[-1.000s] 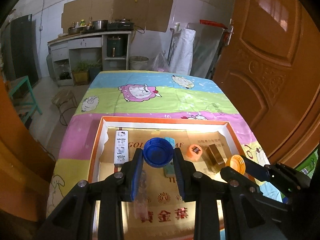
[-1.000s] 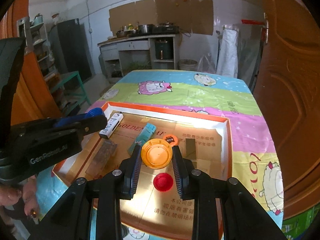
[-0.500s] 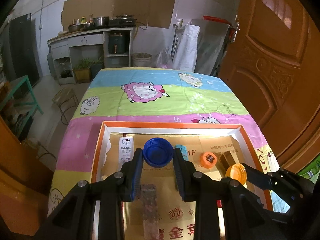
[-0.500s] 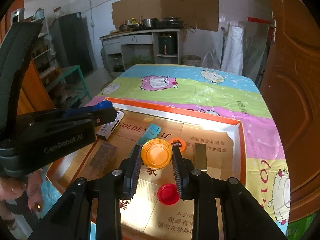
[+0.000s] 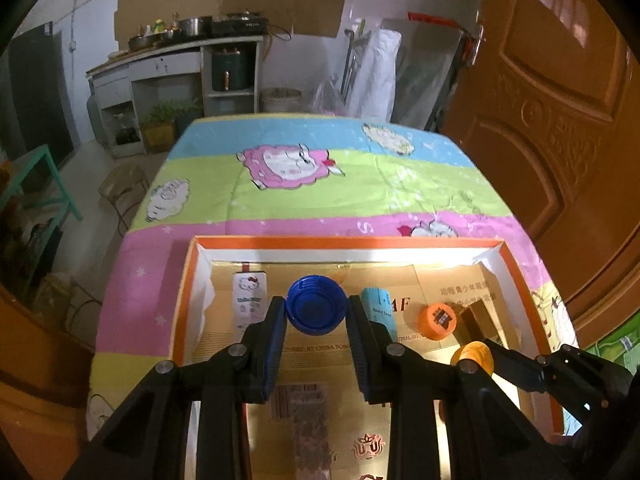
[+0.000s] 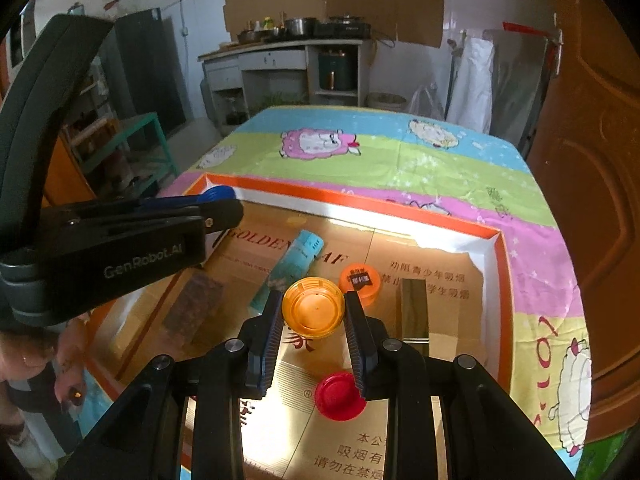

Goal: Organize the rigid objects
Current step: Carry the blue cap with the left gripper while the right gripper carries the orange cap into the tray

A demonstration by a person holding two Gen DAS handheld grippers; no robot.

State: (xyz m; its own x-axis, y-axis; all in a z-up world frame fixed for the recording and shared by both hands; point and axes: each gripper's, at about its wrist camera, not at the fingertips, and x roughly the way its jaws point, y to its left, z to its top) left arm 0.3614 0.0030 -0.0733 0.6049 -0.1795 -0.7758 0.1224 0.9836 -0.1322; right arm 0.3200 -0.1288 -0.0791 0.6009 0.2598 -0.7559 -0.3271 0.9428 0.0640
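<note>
My left gripper (image 5: 316,312) is shut on a blue bottle cap (image 5: 316,309), held over the left half of an orange-rimmed shallow box (image 5: 344,242) lined with gold paper. My right gripper (image 6: 314,310) is shut on an amber-orange cap (image 6: 313,307) above the middle of the same box (image 6: 340,198). On the box floor lie a white remote (image 5: 251,298), a teal tube (image 6: 294,266), an orange lid with a black label (image 6: 360,280), a gold bar (image 6: 414,314), a brown block (image 6: 194,306) and a red cap (image 6: 339,396). In the right wrist view the left gripper (image 6: 218,202) shows from the side, still holding its blue cap.
The box sits on a table with a striped sheep-print cloth (image 5: 320,168). A brown wooden door (image 5: 560,120) stands close on the right. A kitchen counter (image 5: 176,60) and a green stool (image 5: 44,184) are beyond the table. A person's hand (image 6: 60,360) holds the left gripper's handle.
Both grippers have moved forward and lower over the box, each keeping its cap. The box contents now sit nearer and lower in both views.
</note>
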